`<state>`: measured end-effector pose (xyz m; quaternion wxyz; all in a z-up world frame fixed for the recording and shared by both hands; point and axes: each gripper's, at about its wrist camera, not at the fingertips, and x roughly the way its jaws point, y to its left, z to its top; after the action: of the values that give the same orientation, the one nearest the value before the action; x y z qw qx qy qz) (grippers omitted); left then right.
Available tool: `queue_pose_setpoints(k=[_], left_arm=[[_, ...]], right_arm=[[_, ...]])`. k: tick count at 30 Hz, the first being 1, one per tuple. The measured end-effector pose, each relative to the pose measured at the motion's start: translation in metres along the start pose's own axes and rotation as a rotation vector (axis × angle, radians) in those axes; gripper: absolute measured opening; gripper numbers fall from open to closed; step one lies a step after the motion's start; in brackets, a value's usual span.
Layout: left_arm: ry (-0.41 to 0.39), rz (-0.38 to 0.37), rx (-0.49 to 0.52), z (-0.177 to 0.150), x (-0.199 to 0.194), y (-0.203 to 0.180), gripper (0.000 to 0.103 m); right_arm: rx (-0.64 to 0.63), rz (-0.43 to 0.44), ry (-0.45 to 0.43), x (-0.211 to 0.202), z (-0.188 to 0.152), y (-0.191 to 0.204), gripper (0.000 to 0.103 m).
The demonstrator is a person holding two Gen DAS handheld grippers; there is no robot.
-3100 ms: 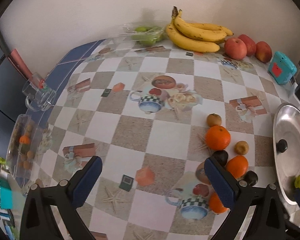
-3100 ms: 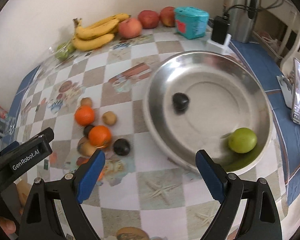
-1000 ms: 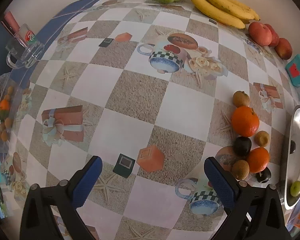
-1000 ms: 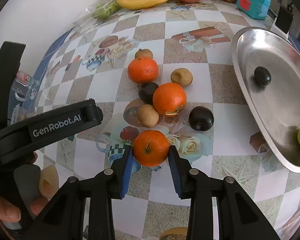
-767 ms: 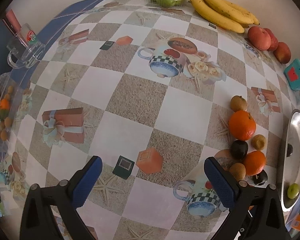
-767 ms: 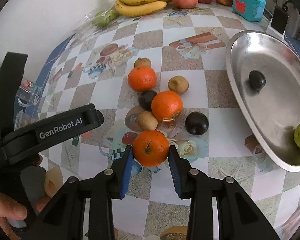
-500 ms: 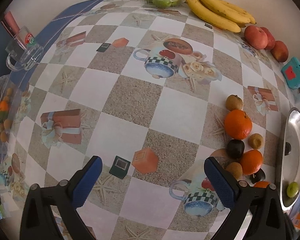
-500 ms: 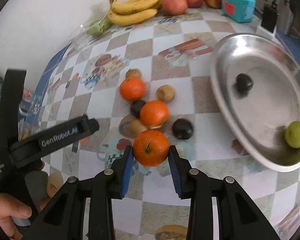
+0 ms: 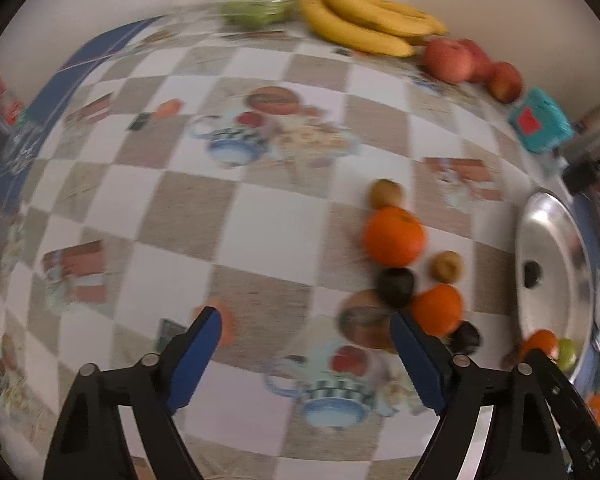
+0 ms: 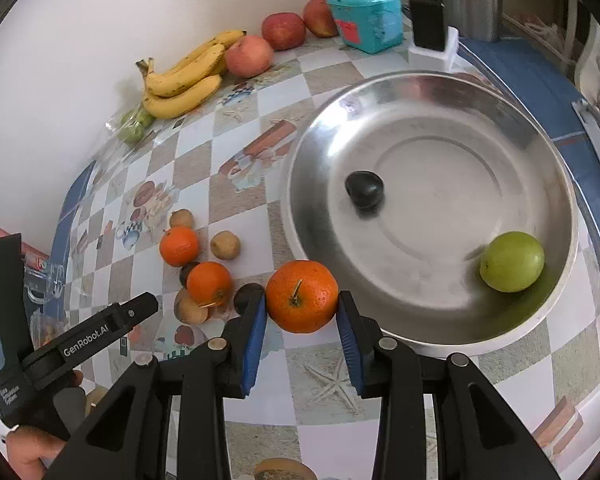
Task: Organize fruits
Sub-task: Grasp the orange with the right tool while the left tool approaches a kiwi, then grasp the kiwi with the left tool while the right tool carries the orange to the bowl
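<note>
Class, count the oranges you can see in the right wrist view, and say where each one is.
3: one orange gripped in the right claw near the steel pan's rim, and two on the tablecloth to its left.

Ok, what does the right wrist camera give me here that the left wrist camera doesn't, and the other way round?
Right wrist only: the right gripper clamped on an orange near the steel plate, and the left gripper's housing from outside.

Left wrist only, blurred: the left gripper closing on nothing, above the printed tablecloth.

Both: bananas, red apples, teal box, the loose fruit cluster, and the plate's dark fruit and green fruit.
</note>
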<state>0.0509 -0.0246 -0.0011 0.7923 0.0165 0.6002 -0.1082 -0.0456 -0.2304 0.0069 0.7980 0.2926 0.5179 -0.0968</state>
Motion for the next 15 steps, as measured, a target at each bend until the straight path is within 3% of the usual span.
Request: queue_pose_setpoints(k=[8,15], left_arm=[[0.04,-0.056,0.127,-0.008,0.004,-0.027,0.055],[0.054,-0.067,0.182,-0.009,0.012,-0.038,0.042]], right_arm=[[0.002,0.013,0.003,0.0,0.0,0.0,0.037],[0.009,0.017,0.018,0.002,0.0,-0.001,0.037]])
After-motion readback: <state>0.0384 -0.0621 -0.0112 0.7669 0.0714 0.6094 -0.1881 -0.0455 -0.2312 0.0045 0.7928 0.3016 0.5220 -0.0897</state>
